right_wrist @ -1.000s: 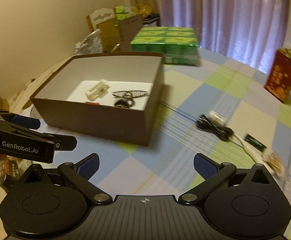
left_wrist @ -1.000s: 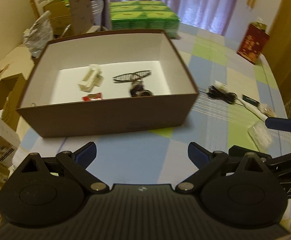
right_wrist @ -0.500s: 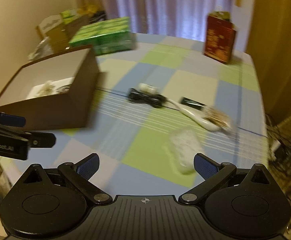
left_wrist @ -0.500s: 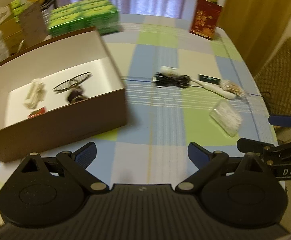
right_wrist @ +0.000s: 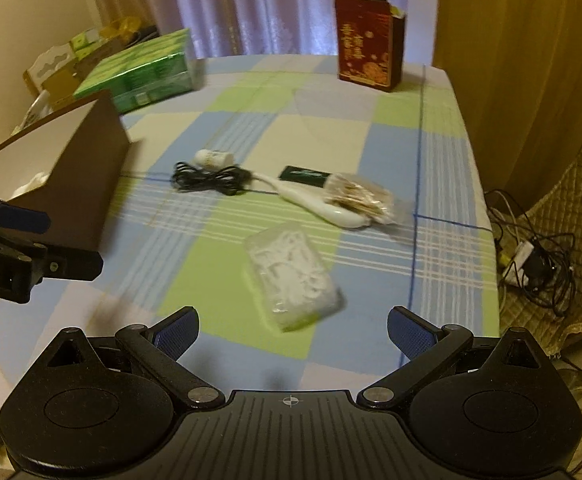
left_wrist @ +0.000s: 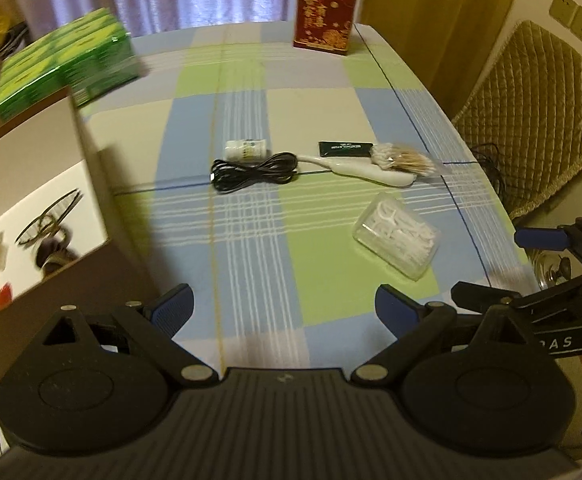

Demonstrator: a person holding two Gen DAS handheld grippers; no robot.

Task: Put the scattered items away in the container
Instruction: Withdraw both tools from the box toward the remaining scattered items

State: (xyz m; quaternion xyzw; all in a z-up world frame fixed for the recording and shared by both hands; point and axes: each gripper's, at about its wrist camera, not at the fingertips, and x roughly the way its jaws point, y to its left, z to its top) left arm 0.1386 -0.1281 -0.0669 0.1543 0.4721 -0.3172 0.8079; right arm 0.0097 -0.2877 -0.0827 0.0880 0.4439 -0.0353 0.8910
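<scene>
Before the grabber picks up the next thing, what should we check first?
1. Right gripper open and empty: ok, its fingers stand wide apart with nothing between them.
2. Left gripper open and empty: ok.
3. Clear tub of floss picks within easy reach: ok, it lies just ahead of the right gripper, apart from the other items.
4. Nothing lying on the tub: ok, its top is bare.
5. Room in the brown box: ok, white floor shows among the few things inside.
6. Black cable free of the white handle: cannot tell, they touch or overlap at one end.
</scene>
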